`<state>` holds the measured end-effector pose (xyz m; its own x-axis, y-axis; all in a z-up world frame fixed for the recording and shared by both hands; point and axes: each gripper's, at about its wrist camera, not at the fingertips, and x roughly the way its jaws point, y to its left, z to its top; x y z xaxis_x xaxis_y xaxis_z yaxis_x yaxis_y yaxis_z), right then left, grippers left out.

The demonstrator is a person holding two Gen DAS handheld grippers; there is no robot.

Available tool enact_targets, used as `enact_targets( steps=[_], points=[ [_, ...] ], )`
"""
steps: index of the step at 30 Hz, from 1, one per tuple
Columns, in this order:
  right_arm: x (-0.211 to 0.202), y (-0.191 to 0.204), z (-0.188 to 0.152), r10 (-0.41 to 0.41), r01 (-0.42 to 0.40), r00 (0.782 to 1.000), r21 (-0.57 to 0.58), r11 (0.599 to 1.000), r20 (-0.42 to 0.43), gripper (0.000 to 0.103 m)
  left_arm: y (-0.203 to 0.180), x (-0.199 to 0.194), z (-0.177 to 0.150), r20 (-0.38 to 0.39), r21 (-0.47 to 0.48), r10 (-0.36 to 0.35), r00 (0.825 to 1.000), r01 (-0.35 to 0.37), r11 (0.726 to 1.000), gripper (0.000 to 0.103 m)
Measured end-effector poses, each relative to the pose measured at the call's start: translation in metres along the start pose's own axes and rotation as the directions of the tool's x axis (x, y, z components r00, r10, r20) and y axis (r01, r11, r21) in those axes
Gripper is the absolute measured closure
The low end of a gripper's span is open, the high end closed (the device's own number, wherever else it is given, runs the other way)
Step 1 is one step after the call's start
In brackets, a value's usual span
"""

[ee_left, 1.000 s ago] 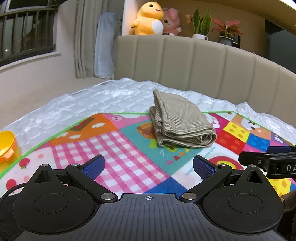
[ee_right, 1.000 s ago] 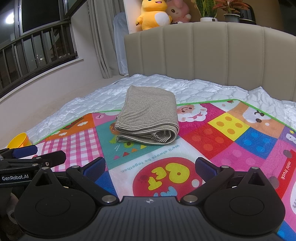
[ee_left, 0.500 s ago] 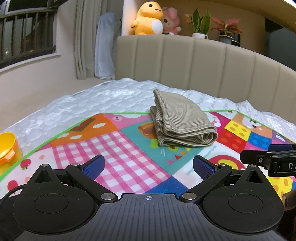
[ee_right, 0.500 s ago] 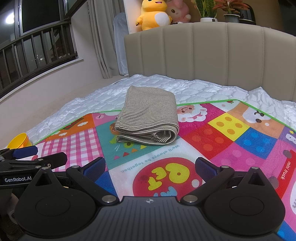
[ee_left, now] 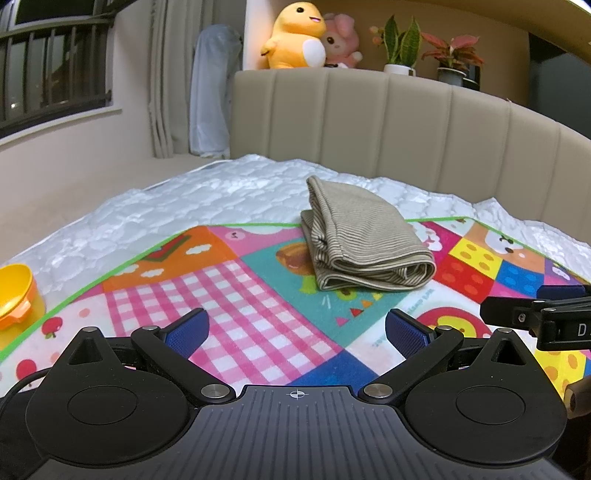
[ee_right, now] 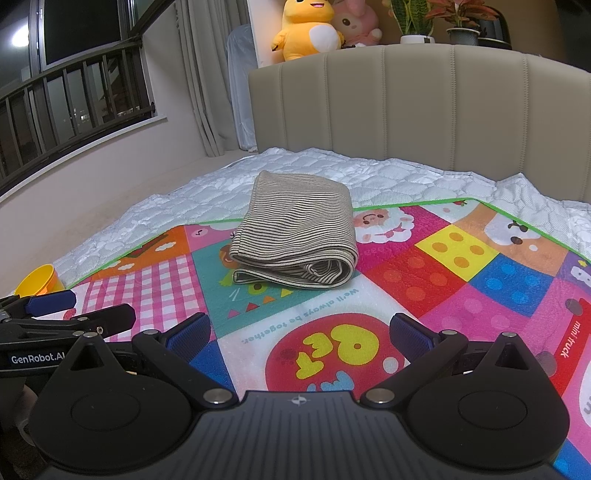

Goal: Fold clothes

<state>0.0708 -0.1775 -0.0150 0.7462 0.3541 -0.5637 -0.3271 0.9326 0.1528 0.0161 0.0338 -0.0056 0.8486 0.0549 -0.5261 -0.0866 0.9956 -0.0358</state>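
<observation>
left fingers (ee_left: 293,328) spread, empty, "GenRobot.AI" | right fingers (ee_right: 299,330) spread, empty | mat (ee_right: 443,295) "we'll always be together"

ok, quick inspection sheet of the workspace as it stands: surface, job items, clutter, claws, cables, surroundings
Surface: patchwork mat laid over a white quilt.
Job's things: one striped cloth, folded, lying across the mat's far edge and partly on the quilt.
Clutter: yellow cup at the mat's left edge.
Claws: left claw open, holding nothing; right claw open, holding nothing; both short of the cloth.
Cables: one black cable beside the left claw's body.
Surroundings: beige headboard, plush toys and potted plants on the ledge behind it, curtain, railed window.
</observation>
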Motion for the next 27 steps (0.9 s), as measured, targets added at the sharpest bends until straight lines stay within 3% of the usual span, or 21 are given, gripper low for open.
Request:
enact_targets(
  steps=[27],
  points=[
    [0.0002,0.002,-0.0007,-0.001,0.001,1.0,-0.003,1.0,-0.002,0.0,-0.0004,0.0012,-0.0003,0.0,0.004,0.007,1.0,-0.007,1.0,0.0]
  ],
)
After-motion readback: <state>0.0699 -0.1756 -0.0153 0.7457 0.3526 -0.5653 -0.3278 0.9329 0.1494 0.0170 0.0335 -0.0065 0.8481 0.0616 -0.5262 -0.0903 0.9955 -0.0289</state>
